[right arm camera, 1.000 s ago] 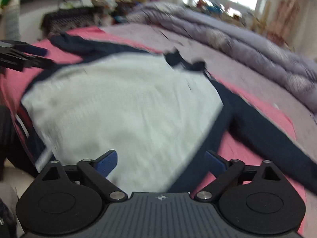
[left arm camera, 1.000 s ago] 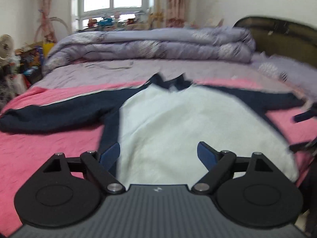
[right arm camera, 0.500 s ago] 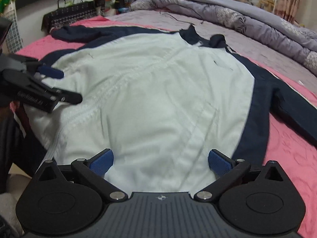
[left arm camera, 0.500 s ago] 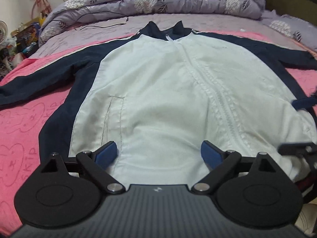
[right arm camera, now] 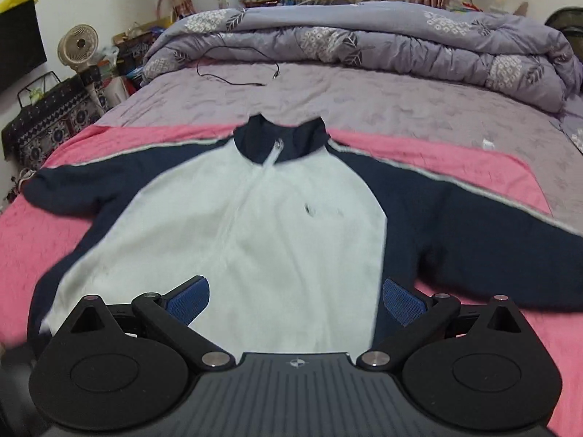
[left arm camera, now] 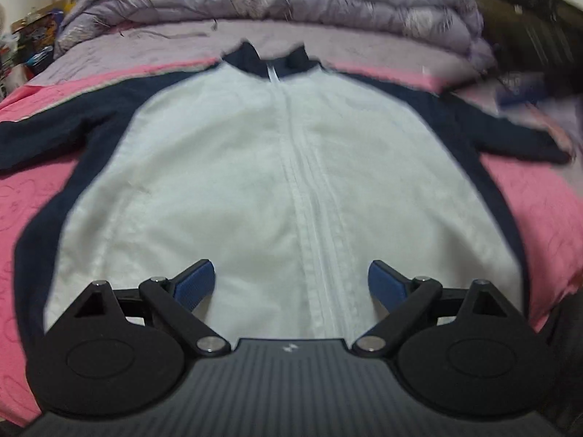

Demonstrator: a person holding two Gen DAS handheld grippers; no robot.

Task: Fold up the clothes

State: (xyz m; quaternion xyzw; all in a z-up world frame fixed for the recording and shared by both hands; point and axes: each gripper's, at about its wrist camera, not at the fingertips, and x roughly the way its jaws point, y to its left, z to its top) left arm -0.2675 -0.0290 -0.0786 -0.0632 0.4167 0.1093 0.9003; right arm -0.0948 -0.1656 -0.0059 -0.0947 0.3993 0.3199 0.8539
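Observation:
A zip jacket (left arm camera: 233,189) (right arm camera: 291,225) with a white front, navy collar and navy sleeves lies spread flat, face up, on the pink bedcover (left arm camera: 32,196) (right arm camera: 32,233). Both sleeves stretch out to the sides. My left gripper (left arm camera: 289,286) hovers over the white front near the hem, just left of the zip, with its jaws wide apart and nothing between them. Over the hem's right part my right gripper (right arm camera: 295,300) is open too, its blue pads (right arm camera: 402,300) spread over the seam of white and navy. Neither gripper shows in the other's view.
A folded lilac duvet (right arm camera: 364,36) lies across the far side of the bed, with a black cable (right arm camera: 237,69) on the lilac sheet before it. A fan (right arm camera: 78,45) and cluttered shelves stand at the left, a dark headboard (left arm camera: 524,11) at the right.
Both views have swung to face the jacket squarely from the hem. Each gripper has dropped out of the other's view. The left gripper sits lower and closer to the cloth; both stay open.

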